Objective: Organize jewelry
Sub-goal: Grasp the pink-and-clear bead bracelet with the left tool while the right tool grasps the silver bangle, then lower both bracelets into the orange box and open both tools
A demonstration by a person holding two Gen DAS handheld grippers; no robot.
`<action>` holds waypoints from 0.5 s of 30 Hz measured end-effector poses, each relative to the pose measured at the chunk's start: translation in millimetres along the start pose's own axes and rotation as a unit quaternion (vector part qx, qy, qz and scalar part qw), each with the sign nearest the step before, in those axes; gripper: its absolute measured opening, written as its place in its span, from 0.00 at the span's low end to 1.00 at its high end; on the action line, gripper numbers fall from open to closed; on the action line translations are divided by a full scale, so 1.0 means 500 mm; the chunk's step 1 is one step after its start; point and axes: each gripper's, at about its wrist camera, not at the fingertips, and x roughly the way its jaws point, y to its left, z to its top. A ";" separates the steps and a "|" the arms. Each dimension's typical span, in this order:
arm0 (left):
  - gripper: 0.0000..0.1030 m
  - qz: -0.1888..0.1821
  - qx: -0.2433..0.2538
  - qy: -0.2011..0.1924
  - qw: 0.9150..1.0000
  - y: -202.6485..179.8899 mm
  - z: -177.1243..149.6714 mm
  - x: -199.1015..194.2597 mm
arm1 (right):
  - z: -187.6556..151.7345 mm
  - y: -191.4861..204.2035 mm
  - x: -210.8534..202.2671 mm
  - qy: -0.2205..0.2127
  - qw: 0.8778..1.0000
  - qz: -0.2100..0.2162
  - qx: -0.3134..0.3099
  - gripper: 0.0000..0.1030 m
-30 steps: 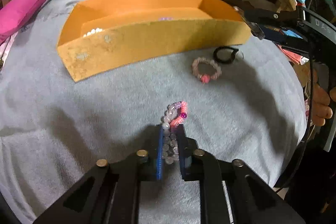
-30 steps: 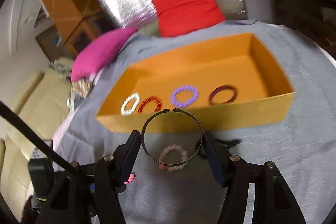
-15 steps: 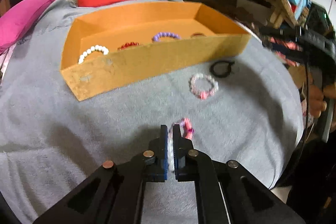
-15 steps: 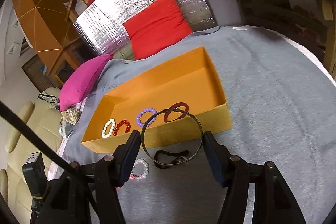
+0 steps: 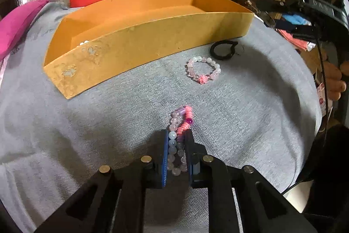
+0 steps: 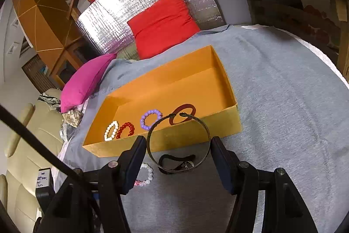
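Left wrist: left gripper (image 5: 177,141) jaws opening, mixed bead bracelet (image 5: 178,130) between them, its far end beyond the tips on the grey cloth (image 5: 87,123). Looks like a regrip; next it needs a firm clamp before the lift to the orange box (image 5: 139,45), ahead of the jaws. Box contents mostly hidden behind its wall.

Right wrist: right gripper (image 6: 177,158) jaws clamped wide on a metal bangle (image 6: 152,147), just short of the box. Next: carry it over the wall. Black band (image 6: 174,162) under the bangle, hard to identify.
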 end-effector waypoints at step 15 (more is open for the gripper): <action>0.15 -0.025 -0.024 -0.102 0.994 0.011 0.057 -0.102 | 0.017 0.002 -0.015 -0.037 0.999 0.000 0.003 0.62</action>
